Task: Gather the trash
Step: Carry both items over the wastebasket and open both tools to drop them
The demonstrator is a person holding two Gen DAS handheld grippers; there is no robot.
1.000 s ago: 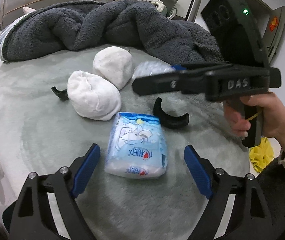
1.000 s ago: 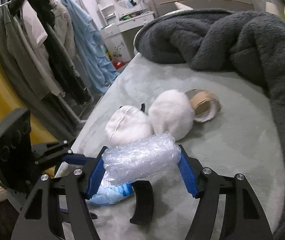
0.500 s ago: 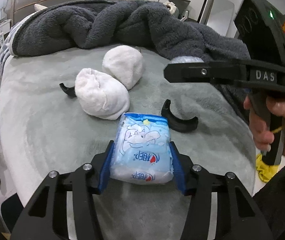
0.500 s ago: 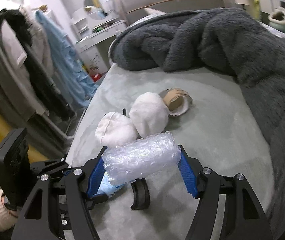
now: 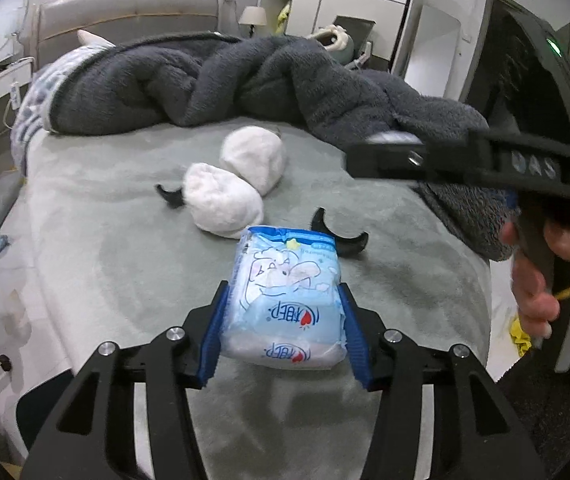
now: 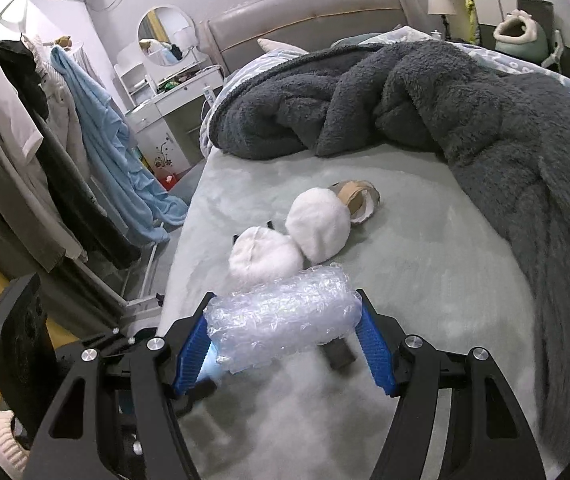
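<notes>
Left wrist view: the left gripper (image 5: 283,332) is clamped on the tissue pack (image 5: 285,300) above the bed (image 5: 105,248). The right gripper (image 6: 283,344) squeezes the bubble wrap (image 6: 281,318) by its ends. Both are soft and slippery; either may slide out when carried.

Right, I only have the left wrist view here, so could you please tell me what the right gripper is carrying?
Observer: The right gripper is shut on a roll of bubble wrap, pinched across its ends.
Operator: Thank you. Is anything hidden behind the two white balls?
Observer: Yes, a cardboard tape roll lies on the bed, touching the farther white ball.
Operator: And what is beside the bed on that side?
Observer: A rack of hanging clothes, with a light blue garment trailing down.
</notes>
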